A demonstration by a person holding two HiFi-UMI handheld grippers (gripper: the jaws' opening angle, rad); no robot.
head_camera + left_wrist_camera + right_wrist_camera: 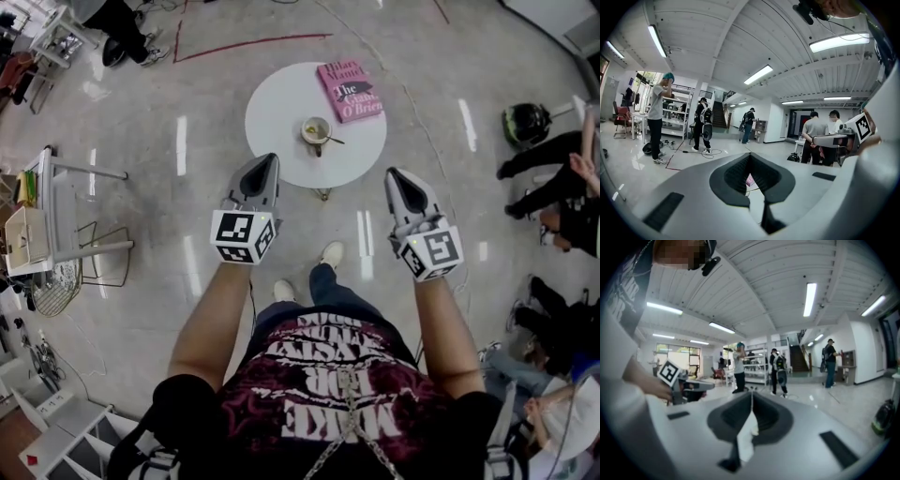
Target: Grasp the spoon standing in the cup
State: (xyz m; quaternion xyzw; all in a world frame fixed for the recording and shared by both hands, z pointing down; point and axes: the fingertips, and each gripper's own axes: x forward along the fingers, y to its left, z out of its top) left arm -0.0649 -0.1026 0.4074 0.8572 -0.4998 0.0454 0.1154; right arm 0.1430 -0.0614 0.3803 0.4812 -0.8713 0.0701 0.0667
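Facing spoon (331,140), seemingly propped in cup (315,130) on round table (277,117), with left gripper (266,160) and right gripper (395,174) both closed, empty.

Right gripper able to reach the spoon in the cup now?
Probably yes: nothing lies between the right gripper and the spoon, whose handle leans its way; the book sits beyond the cup. Its jaws are shut.

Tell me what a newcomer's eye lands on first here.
A round white table stands ahead, bearing a pink book at its far right edge and a cup with a spoon in it near the middle. Nearer, the left gripper and right gripper point toward the table, short of it, both with jaws together and empty.
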